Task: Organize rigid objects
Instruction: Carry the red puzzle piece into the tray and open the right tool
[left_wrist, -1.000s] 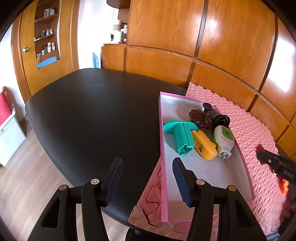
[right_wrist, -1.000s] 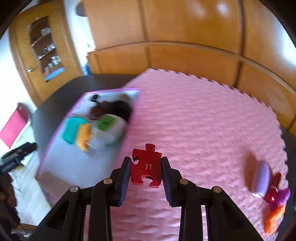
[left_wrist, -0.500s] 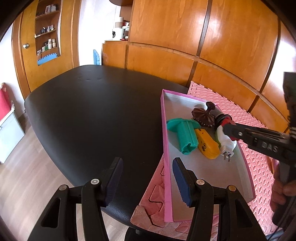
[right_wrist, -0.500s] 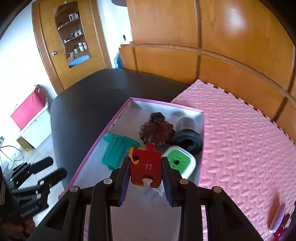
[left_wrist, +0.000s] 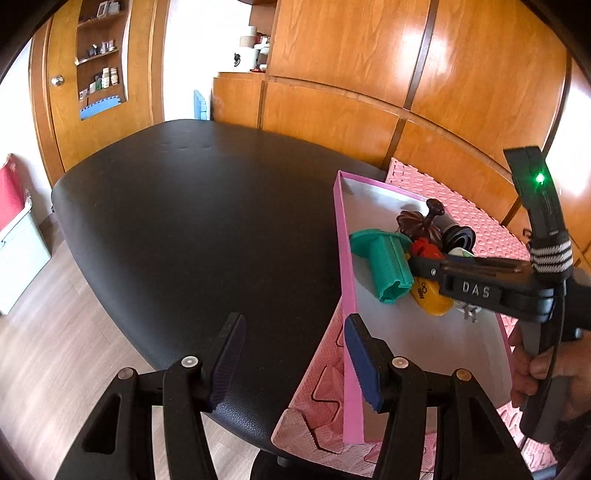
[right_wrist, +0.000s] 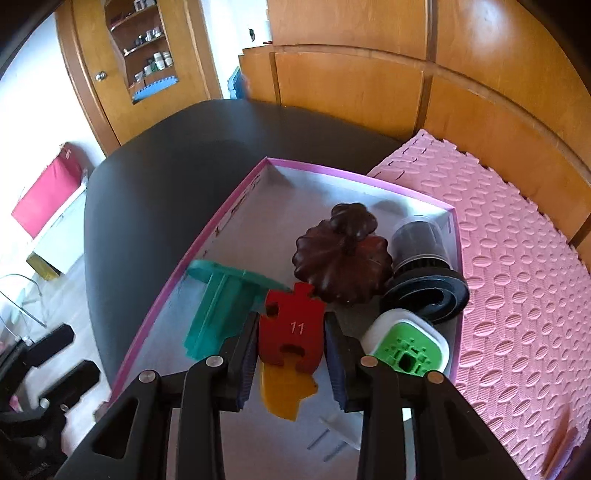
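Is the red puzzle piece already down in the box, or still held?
Still held: the right tongs are shut on the red puzzle piece, above the items in the pink box.

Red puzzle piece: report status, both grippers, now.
Right gripper shut on red puzzle piece, above the pink box. Left gripper open, empty, beside the box. Below the piece: teal part, yellow item.

Wood-panelled walls (left_wrist: 369, 66) behind a black table (left_wrist: 207, 221).

A red puzzle piece (right_wrist: 291, 328) marked 11 stands upright above the pink-rimmed tray (right_wrist: 207, 236); teal spool (right_wrist: 218, 302) at its 9 o'clock, brown carved knob (right_wrist: 343, 258) at 1 o'clock.
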